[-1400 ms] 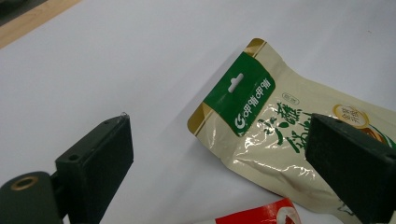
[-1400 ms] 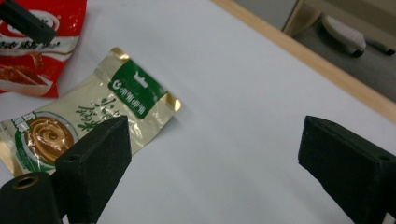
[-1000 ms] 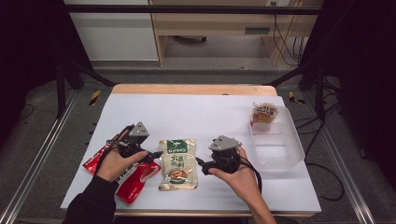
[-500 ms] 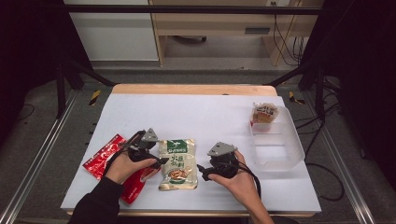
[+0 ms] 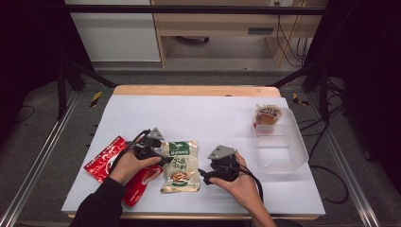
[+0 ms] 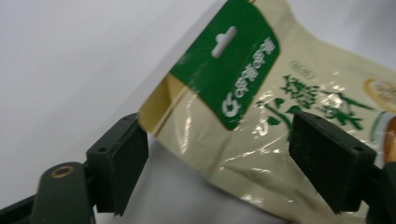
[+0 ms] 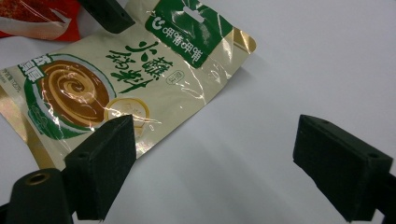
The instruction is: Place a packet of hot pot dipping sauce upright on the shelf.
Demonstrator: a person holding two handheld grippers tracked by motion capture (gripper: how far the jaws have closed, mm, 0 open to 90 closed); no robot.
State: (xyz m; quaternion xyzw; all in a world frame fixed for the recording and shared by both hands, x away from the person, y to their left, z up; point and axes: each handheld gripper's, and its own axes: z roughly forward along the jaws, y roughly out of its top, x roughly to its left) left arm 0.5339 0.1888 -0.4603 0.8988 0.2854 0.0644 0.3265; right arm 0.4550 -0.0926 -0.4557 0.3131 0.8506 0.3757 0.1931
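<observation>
A cream pouch with a green header [image 5: 180, 165] lies flat on the white table [image 5: 213, 118], between my two hands. My left gripper [image 5: 162, 159] is at the pouch's upper left corner. In the left gripper view the pouch [image 6: 261, 107] has that corner lifted between the two pads, which stand apart from it. The left gripper [image 6: 222, 163] has just been closing its jaws. My right gripper [image 5: 204, 174] is open just right of the pouch. In the right gripper view it [image 7: 219, 163] hovers over bare table, its left pad by the edge of the pouch [image 7: 126, 79].
Two red packets [image 5: 105, 160] lie at the front left, one partly under the left forearm. A clear plastic tub [image 5: 279, 144] stands at the right with a small brown snack pack [image 5: 267, 115] at its far end. The table's front edge is close to both hands.
The left hand has moved right, off the red packets, and down to the pouch's upper left corner. The right hand has barely shifted.
</observation>
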